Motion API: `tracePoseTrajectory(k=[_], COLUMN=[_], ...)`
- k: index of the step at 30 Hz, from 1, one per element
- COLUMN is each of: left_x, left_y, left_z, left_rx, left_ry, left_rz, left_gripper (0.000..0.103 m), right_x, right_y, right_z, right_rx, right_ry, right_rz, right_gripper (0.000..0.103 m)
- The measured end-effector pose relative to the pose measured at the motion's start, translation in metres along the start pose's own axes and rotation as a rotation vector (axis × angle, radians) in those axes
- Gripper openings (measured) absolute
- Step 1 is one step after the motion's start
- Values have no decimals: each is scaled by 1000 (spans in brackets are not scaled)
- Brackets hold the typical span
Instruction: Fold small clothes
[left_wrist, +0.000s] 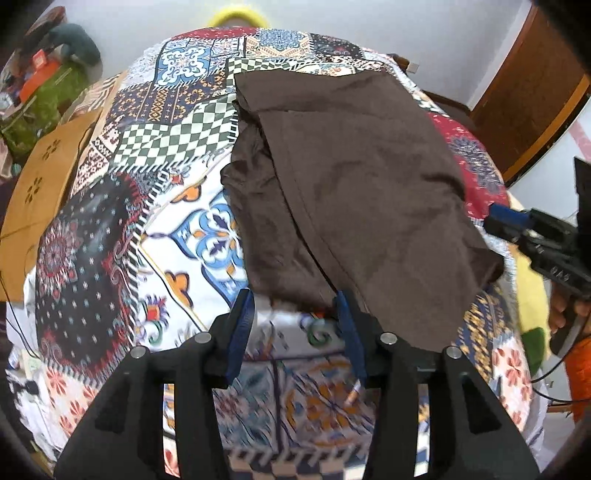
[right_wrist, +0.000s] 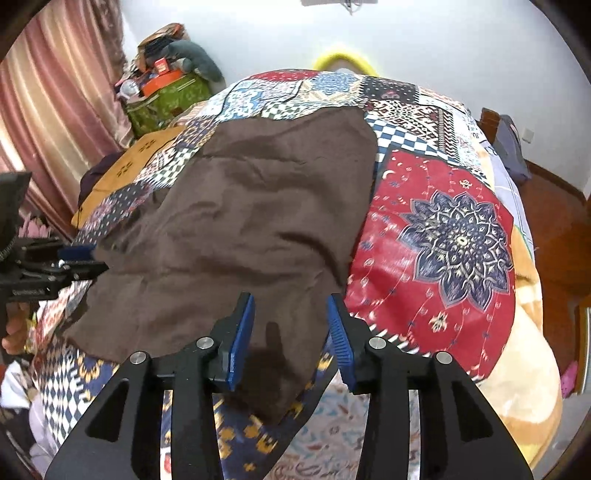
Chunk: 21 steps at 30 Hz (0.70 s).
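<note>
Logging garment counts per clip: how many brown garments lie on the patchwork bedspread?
1: the brown garment lies on the bedspread, beyond both open grippers; its folds could hide another.

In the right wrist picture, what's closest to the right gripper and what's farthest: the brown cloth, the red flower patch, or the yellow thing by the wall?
1. Brown cloth: between the open right gripper fingers.
2. Red flower patch: on the quilt, to the right.
3. Yellow thing: past the bed's far end, by the wall.

A patchwork-print bedspread (right_wrist: 436, 236) fills the middle. At ten o'clock, pink curtains (right_wrist: 48, 96); at eleven, a green box (right_wrist: 166, 101); at twelve, a yellow ring (right_wrist: 343, 59).
</note>
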<state>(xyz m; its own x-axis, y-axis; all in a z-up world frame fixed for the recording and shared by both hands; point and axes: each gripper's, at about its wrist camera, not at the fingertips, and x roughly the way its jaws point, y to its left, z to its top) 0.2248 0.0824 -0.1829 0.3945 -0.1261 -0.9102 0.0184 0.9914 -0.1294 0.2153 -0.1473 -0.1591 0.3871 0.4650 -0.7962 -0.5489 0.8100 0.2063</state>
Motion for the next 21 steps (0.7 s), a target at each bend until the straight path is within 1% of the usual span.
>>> tracePoseTrajectory(k=[4,11,18,21], left_x=[-4,-1,-19,-18], left_y=[-9,-26,-27,-26], left_z=[-8,-9,-3,-2], left_rx=[-11,-20,-42,-50], left_ry=[8,10,-47,-39], left_rz=[-48,-79,-90,-111], left_gripper=[46,46,46,46], right_x=[4,4,2,3], right_y=[7,11,11,13], right_z=[-10,-19,-23,-25], right_rx=[-11,-6,-6,-5], right_ry=[25,42,41,43], right_rz=[8,16,22,24], right_gripper=[38,38,38,38])
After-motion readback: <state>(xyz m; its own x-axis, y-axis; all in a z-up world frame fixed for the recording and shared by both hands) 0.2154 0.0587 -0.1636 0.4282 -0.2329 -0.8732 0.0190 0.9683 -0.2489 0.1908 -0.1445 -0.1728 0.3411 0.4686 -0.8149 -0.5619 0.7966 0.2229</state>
